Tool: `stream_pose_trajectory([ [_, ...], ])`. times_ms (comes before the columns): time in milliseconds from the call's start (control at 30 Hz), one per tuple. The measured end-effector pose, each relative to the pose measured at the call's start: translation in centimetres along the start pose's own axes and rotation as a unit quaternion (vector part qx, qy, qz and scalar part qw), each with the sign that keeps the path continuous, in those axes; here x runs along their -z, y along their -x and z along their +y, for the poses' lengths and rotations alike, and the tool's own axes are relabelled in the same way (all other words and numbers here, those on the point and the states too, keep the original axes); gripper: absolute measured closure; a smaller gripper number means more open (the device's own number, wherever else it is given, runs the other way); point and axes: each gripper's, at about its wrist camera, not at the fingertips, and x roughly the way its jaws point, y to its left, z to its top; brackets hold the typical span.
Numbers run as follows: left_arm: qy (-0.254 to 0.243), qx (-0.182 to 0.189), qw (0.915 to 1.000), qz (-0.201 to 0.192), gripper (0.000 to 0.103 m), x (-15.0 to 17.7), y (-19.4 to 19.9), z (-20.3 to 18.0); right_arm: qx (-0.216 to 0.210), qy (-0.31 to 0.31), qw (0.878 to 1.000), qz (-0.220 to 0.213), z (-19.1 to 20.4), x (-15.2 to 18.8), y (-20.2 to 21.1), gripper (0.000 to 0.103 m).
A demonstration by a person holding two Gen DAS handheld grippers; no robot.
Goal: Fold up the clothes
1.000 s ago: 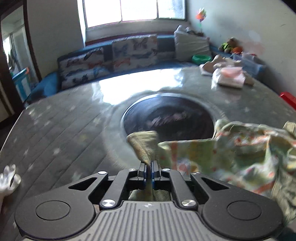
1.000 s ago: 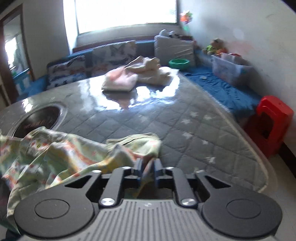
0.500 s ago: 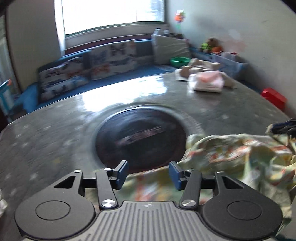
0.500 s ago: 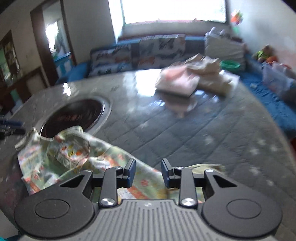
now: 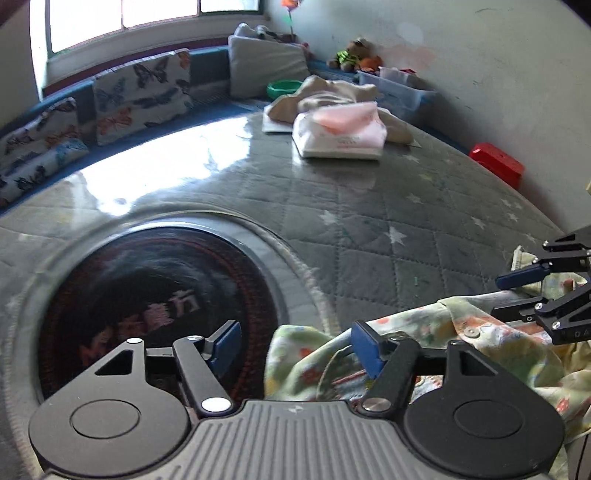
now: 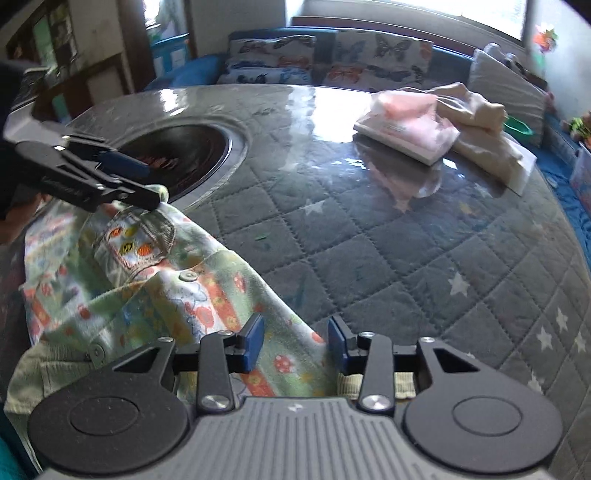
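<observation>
My left claw (image 5: 295,345) stands apart and is narrowing slightly, with nothing pinched; my right claw (image 6: 296,341) is apart and widening, its pads clear of the cloth beneath. Both hover over the printed garment (image 6: 155,280), which lies crumpled on the quilted tabletop (image 6: 388,251), just beside the dark round inset (image 5: 155,295). It looks light, limp and unlikely to slip. I'd pinch it at the stitched hems or collar edge, not at the loose middle.

Daylight from the window (image 5: 147,22) glared off the glossy desk (image 5: 177,162); fisheye edges curved, and the dark disc (image 5: 155,295) blurred.
</observation>
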Motion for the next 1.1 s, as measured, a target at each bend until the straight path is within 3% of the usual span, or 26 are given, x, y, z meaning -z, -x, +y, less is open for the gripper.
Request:
stream_pose_trajectory([
  [100, -0.008, 0.020, 0.9998, 0.000, 0.069, 0.2, -0.1, -0.3, -0.012, 0.009, 1.000, 0.011, 0.0, -0.2, -0.1, 0.065],
  [200, -0.020, 0.024, 0.9995, -0.008, 0.089, 0.6, 0.2, -0.6, -0.020, 0.023, 0.999, 0.019, 0.5, -0.5, -0.2, 0.078],
  [300, -0.013, 0.025, 0.9994, -0.019, 0.094, 0.7, 0.8, -0.4, -0.017, 0.036, 0.999, 0.019, 1.0, -0.7, -0.2, 0.088],
  [333, -0.010, 0.025, 0.9994, -0.024, 0.094, 0.8, 1.0, -0.4, -0.011, 0.038, 0.999, 0.013, 1.2, -0.8, -0.2, 0.095],
  [400, -0.008, 0.024, 0.9990, -0.036, 0.095, 0.9, 1.9, -0.4, 0.002, 0.042, 0.999, 0.000, 1.7, -1.0, -0.2, 0.099],
  [633, -0.018, 0.038, 0.9937, -0.104, 0.096, 1.9, 7.5, -0.4, 0.024, 0.044, 0.994, -0.096, 3.2, -0.9, 3.8, 0.100],
  [767, -0.055, 0.049, 0.9866, -0.145, 0.096, 4.9, 12.0, -1.0, 0.014, 0.079, 0.986, -0.146, 5.3, 0.9, 7.6, 0.101],
  [900, -0.087, 0.069, 0.9854, -0.129, 0.096, 9.0, 14.0, -1.8, -0.021, 0.119, 0.986, -0.117, 7.9, 4.2, 9.0, 0.101],
  [1000, -0.098, 0.078, 0.9884, -0.086, 0.096, 11.7, 13.4, -2.4, -0.051, 0.147, 0.985, -0.068, 9.4, 6.2, 7.7, 0.101],
  [1100, -0.096, 0.073, 0.9916, -0.047, 0.095, 13.0, 12.3, -2.3, -0.078, 0.126, 0.988, -0.046, 9.0, 6.6, 7.2, 0.099],
])
